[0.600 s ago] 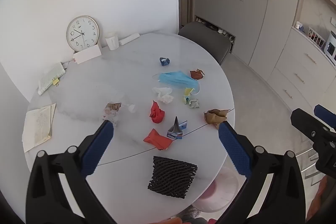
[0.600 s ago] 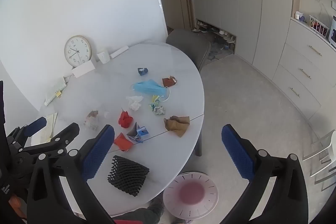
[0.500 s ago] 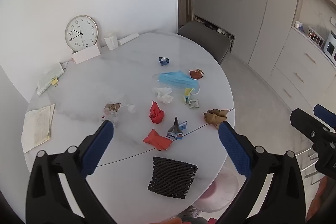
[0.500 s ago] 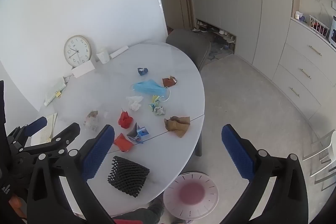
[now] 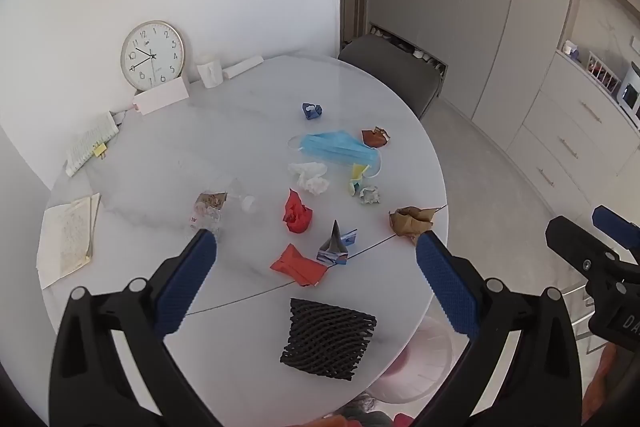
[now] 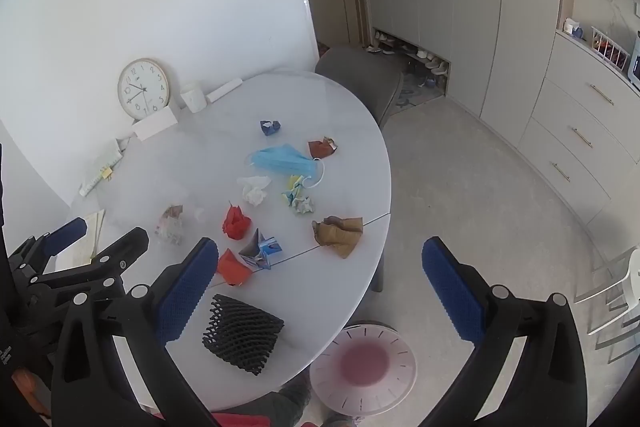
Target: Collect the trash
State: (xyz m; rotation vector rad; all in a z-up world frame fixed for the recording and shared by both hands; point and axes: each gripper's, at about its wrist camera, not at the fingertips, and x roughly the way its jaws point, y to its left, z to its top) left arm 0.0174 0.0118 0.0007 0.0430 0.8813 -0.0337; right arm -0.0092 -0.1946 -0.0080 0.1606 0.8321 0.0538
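Trash lies scattered on a round white table [image 5: 168,163] [image 6: 352,187]: a black foam net [image 5: 328,341] [image 6: 242,333] at the near edge, red wads [image 5: 297,213] [image 6: 236,223], a blue face mask [image 5: 338,149] [image 6: 284,159], white tissue [image 5: 310,177], brown paper [image 5: 412,221] [image 6: 339,229] and a small blue wad [image 5: 312,111]. My left gripper [image 5: 316,247] hovers high above the near side, open and empty. Beyond the table's right edge, over the floor, my right gripper [image 6: 320,255] is open and empty too.
A clock [image 5: 153,54], a white cup [image 5: 209,71], a card, a notebook [image 5: 70,239] and papers stand along the table's far and left side. A grey chair [image 6: 360,79] sits behind. A white round bin [image 6: 363,365] stands on the floor by the near edge. Cabinets line the right.
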